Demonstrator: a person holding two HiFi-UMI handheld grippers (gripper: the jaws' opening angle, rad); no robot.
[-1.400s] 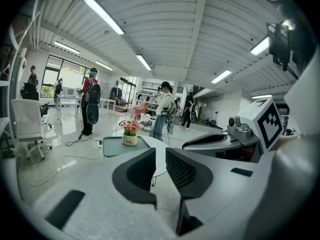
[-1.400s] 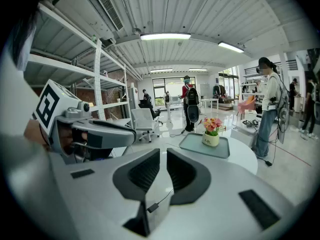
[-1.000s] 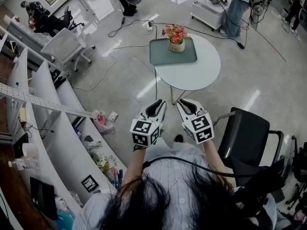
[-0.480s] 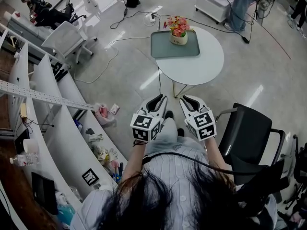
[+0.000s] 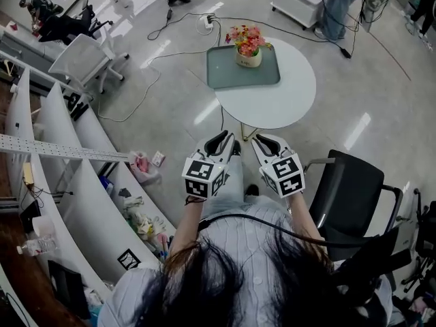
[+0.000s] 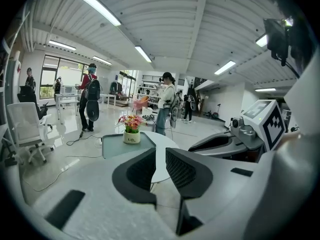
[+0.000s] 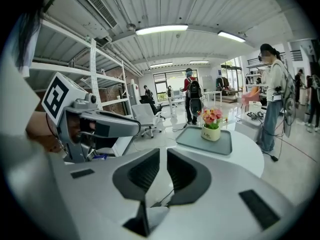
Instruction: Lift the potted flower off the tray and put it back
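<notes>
A potted flower [image 5: 248, 47] with pink and orange blooms in a cream pot stands upright on a grey-green tray [image 5: 231, 73] on a round white table [image 5: 276, 97]. The same potted flower [image 6: 131, 129] appears far ahead in the left gripper view, and the potted flower [image 7: 211, 124] sits on the tray [image 7: 197, 137] in the right gripper view. My left gripper [image 5: 223, 142] and right gripper [image 5: 263, 142] are held side by side close to my body, well short of the table. Both are shut with nothing between their jaws.
A black office chair [image 5: 351, 196] stands at my right. Curved white shelving [image 5: 82, 196] with clutter runs along my left. Cables [image 5: 170, 67] trail over the floor beyond the table, near a white chair [image 5: 78, 60]. Several people [image 6: 165, 101] stand beyond the table.
Both grippers have edged forward toward the table. The table and flower sit slightly lower and larger in the head view than a second ago.
</notes>
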